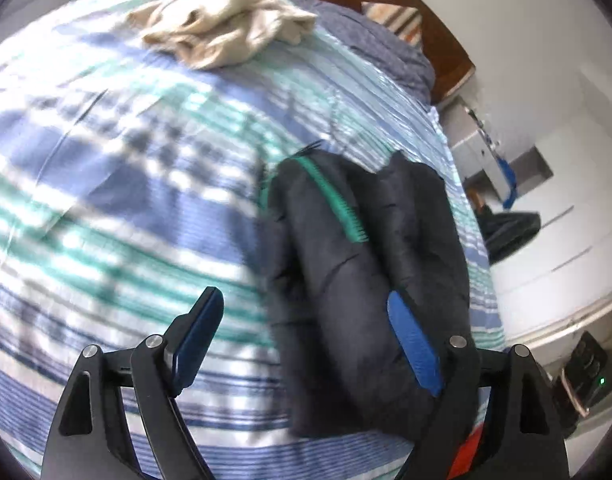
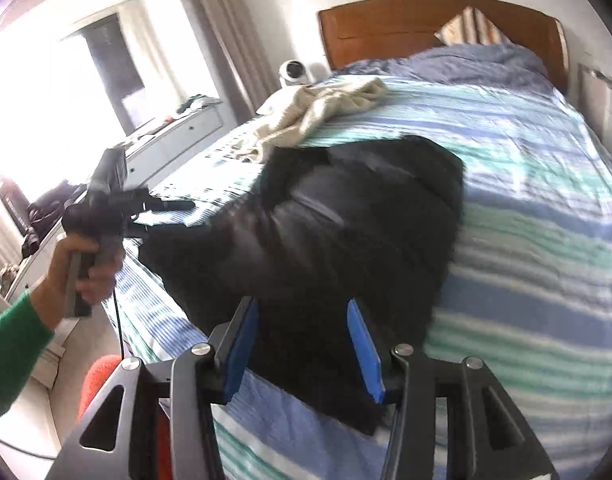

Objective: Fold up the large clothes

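A black padded jacket with a green zipper lies folded into a bundle on the striped bedspread; it also shows in the right wrist view. My left gripper is open, its right finger over the jacket's edge, holding nothing. My right gripper is open above the jacket's near end. The left gripper, held in a hand, appears in the right wrist view at the jacket's left side.
A crumpled cream garment lies farther up the bed, also in the right wrist view. A blue blanket and wooden headboard are at the far end. A white dresser stands left of the bed.
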